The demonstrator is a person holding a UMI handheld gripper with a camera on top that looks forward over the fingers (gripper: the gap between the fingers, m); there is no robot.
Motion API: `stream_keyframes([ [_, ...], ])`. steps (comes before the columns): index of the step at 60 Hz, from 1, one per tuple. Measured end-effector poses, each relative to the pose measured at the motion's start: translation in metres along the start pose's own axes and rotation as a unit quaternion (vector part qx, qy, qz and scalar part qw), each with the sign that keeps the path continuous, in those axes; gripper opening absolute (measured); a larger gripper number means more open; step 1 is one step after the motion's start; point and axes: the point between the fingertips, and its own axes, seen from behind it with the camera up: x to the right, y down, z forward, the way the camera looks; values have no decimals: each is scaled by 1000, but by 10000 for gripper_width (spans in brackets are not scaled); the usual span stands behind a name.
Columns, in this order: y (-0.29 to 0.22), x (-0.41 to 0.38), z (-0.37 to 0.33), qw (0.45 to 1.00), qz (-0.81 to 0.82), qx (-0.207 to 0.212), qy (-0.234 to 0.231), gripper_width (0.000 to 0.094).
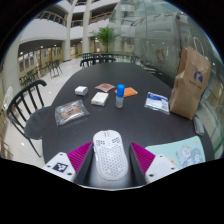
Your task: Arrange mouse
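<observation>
Soft daylight comes in through the big windows [60,25] far behind the counter [130,120], and they look washed out and white. The dark counter top shines a little near the brown paper bag [190,82]. Shadows are faint. Straight lines bend round near the windows, and far things look fuzzy

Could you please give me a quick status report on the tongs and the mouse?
Tongs closed on white mouse, held above dark table. Ahead: blue-capped bottle, small packets, brown paper bag. Path ahead open.
</observation>
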Motion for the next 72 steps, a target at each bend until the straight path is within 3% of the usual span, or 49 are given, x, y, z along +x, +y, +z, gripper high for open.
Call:
stream_keyframes([
  [3, 0, 0, 1, 1000, 19, 1, -5, 570],
  [12, 0, 4, 3, 1000, 18, -2, 24, 453],
  [19, -2, 11, -13, 999, -15, -16, 31, 425],
  [25, -39, 60, -75, 994, -42, 40, 97, 425],
  [33, -49, 138, -141, 988, 9, 74, 135, 424],
  [40, -6, 184, -135, 988, 49, 43, 137, 425],
  [50, 50, 199, -82, 994, 38, -20, 98, 425],
  [53, 66, 198, -74, 994, 7, -44, 95, 473],
  [59, 67, 201, -76, 992, 44, -43, 113, 589],
  [64, 68, 193, -87, 990, 75, -43, 115, 870],
  [72, 71, 174, -130, 990, 78, -20, 118, 848],
])
